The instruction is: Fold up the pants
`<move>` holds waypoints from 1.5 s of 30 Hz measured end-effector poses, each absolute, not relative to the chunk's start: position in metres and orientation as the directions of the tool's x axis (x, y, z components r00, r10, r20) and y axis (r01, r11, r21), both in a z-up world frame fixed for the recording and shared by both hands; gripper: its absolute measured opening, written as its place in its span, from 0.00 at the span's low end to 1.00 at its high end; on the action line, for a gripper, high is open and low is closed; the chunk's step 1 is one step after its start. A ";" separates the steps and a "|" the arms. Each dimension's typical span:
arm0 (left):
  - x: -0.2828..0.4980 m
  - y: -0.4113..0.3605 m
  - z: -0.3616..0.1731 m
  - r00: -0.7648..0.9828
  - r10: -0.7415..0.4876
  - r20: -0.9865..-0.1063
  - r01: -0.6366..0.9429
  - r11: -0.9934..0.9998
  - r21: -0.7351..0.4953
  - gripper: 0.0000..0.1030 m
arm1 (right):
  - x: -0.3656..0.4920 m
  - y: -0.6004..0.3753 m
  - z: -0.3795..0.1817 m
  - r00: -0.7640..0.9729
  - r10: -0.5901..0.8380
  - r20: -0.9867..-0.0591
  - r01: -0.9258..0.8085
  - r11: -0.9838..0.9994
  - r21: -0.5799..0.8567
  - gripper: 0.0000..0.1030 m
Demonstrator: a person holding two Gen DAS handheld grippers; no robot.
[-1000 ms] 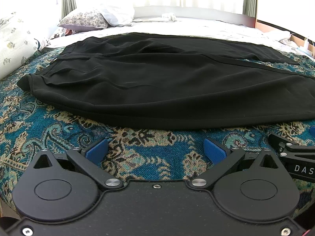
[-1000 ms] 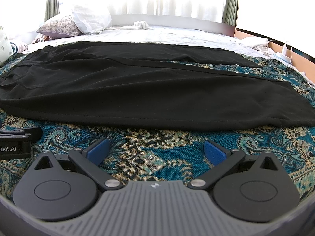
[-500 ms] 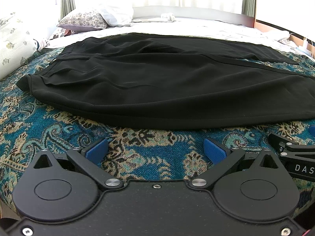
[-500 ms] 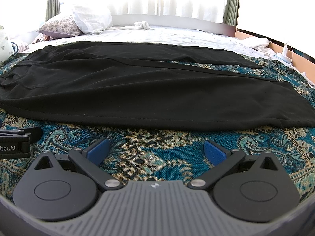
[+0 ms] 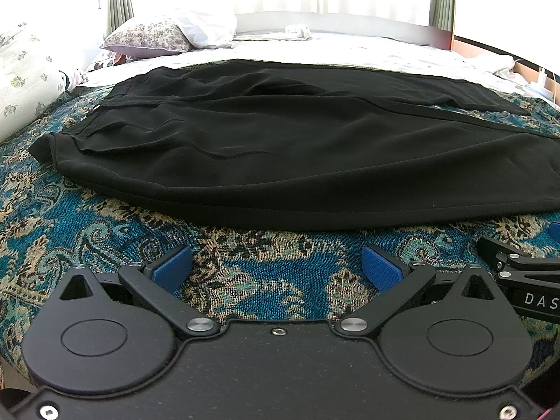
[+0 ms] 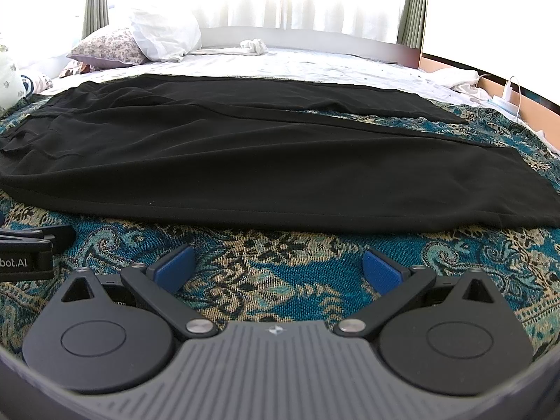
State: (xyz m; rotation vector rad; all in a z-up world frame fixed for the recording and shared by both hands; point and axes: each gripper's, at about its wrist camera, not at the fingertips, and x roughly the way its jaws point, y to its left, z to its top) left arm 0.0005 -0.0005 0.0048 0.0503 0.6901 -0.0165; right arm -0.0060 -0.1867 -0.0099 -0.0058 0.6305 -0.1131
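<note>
Pants [image 5: 297, 161] spread flat across bed [image 5: 105, 231], long side along near edge, no fold made. Your left hand-held gripper [image 5: 276, 267] and right hand-held gripper [image 6: 278, 267]: both spread apart, empty, short of hem. All folding remains.

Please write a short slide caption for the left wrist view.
Open left tool before black pants spread on patterned bedspread.

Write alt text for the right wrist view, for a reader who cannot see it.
Black pants lie spread flat, unfolded, across a blue patterned bedspread, waist to the left and leg ends to the right. The right gripper sits open and empty short of the near edge, with the left gripper at the left border.
</note>
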 end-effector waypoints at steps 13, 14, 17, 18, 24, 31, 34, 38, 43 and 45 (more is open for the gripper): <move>0.000 0.000 0.005 0.772 0.001 -0.635 0.032 0.999 0.041 1.00 | -0.007 -0.187 -0.010 0.802 -0.107 -0.587 0.104 0.994 -0.040 1.00; 0.000 0.000 0.004 0.772 0.001 -0.636 0.032 0.999 0.041 1.00 | -0.006 -0.187 -0.010 0.802 -0.107 -0.587 0.104 0.994 -0.040 1.00; 0.000 0.000 0.005 0.772 0.001 -0.636 0.032 0.999 0.040 1.00 | -0.007 -0.187 -0.010 0.803 -0.107 -0.587 0.104 0.994 -0.040 1.00; 0.000 0.000 0.005 0.772 0.001 -0.636 0.032 0.999 0.041 1.00 | -0.007 -0.187 -0.010 0.803 -0.107 -0.587 0.104 0.994 -0.040 1.00; 0.000 0.000 0.004 0.772 0.000 -0.636 0.033 0.999 0.039 1.00 | -0.007 -0.187 -0.010 0.803 -0.108 -0.586 0.104 0.994 -0.040 1.00; 0.007 0.003 0.009 0.734 0.007 -0.679 0.027 0.999 0.039 1.00 | -0.014 -0.189 0.001 0.799 -0.090 -0.594 0.084 0.996 -0.038 1.00; 0.011 0.026 0.016 0.727 -0.020 -0.686 -0.010 0.999 -0.040 1.00 | -0.018 -0.207 0.009 0.796 -0.091 -0.598 0.108 0.994 -0.007 1.00; 0.028 0.065 0.029 0.745 0.121 -0.657 -0.178 0.984 -0.021 1.00 | -0.017 -0.255 0.017 0.761 -0.225 -0.608 0.303 0.953 0.026 1.00; 0.059 0.123 0.035 0.703 0.198 -0.683 -0.321 0.946 -0.055 1.00 | -0.019 -0.329 0.023 0.715 -0.335 -0.613 0.501 0.858 0.115 1.00; 0.068 0.149 0.036 0.700 0.193 -0.688 -0.358 0.928 -0.104 0.99 | -0.022 -0.352 0.025 0.710 -0.360 -0.605 0.543 0.827 0.145 1.00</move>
